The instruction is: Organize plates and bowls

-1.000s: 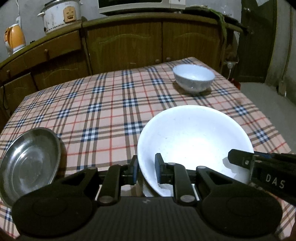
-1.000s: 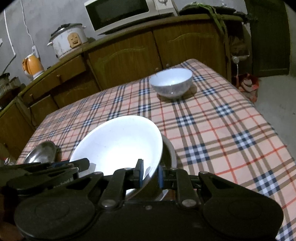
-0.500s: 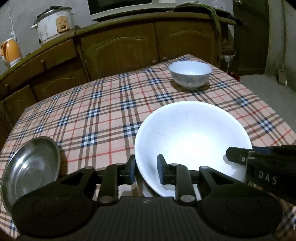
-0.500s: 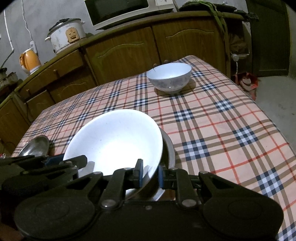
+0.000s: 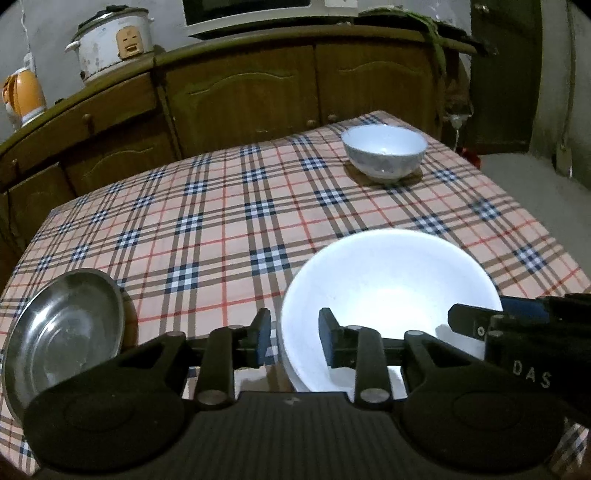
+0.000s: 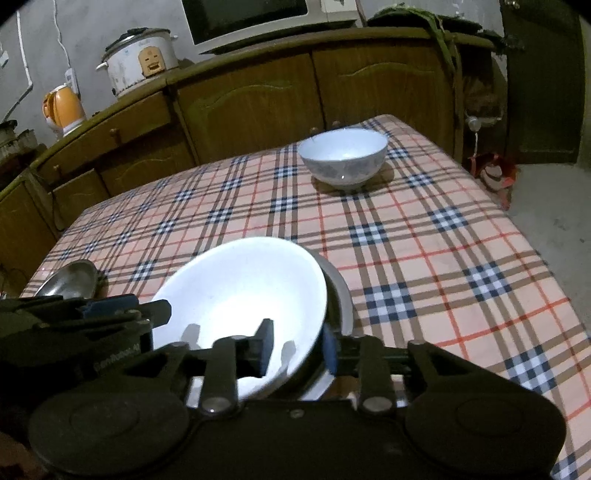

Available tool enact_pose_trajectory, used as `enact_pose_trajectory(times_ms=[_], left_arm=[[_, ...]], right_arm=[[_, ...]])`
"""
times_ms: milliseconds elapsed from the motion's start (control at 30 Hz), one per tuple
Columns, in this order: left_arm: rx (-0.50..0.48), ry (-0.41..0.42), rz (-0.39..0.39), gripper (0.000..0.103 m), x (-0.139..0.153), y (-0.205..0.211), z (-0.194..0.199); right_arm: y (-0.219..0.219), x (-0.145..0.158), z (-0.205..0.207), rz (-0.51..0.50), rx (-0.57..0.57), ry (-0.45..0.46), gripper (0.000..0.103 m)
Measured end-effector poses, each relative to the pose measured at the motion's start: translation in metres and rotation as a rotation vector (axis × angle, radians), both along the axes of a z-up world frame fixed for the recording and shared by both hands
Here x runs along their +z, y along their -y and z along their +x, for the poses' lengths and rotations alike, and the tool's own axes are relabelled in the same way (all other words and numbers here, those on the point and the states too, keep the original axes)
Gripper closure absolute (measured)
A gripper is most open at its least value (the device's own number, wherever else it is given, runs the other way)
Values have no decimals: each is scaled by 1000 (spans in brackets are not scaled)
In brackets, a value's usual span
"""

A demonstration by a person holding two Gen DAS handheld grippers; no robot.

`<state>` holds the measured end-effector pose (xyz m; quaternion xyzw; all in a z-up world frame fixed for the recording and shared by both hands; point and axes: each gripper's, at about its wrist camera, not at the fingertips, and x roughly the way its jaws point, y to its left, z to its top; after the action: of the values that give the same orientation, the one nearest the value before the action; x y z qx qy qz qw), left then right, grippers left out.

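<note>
Two grippers, left (image 5: 293, 341) and right (image 6: 297, 347), straddle the white plate's (image 5: 388, 295) rim low in frame, fingers apart. A steel dish (image 6: 338, 291) sits under it. Small bowl (image 5: 383, 150) stands upper right on the worktop (image 5: 221, 229); steel plate (image 5: 64, 332) lies lower left.

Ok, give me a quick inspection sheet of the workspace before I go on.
Surface: table under a plaid cloth, lying flat.
Job's things: white plate sits nested in a metal dish at the near edge; steel plate near left; bowl upright at the far right.
Clutter: nothing seen.
Grippers: left gripper straddles the white plate's left rim, jaws apart; right gripper straddles its right rim, jaws apart.
Cables: white cable on the back wall, off the table.
Surroundings: wooden cabinets with rice cooker, kettle and microwave on top.
</note>
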<state>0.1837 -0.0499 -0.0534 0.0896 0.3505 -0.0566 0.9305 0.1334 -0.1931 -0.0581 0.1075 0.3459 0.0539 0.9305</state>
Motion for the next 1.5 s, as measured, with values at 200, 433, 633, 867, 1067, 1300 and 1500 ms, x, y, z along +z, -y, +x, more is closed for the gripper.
enact_pose_trajectory(times_ms=[200, 433, 633, 867, 1067, 1300, 1500], left_arm=[[18, 1, -55, 61, 13, -5, 3], [15, 7, -98, 52, 29, -4, 7], [14, 14, -106, 49, 40, 1, 18], [8, 22, -99, 46, 47, 7, 36], [5, 12, -101, 42, 48, 14, 56], [2, -3, -114, 36, 50, 18, 89], [-15, -7, -130, 30, 50, 26, 130]], right_arm=[[5, 21, -5, -63, -31, 87, 36], [28, 38, 2, 6, -59, 119, 36], [45, 50, 12, 14, -80, 142, 32], [63, 60, 27, 7, -90, 170, 30], [76, 60, 42, 7, -99, 177, 28], [94, 54, 74, 51, -121, 159, 27], [110, 48, 117, 87, -133, 137, 27]])
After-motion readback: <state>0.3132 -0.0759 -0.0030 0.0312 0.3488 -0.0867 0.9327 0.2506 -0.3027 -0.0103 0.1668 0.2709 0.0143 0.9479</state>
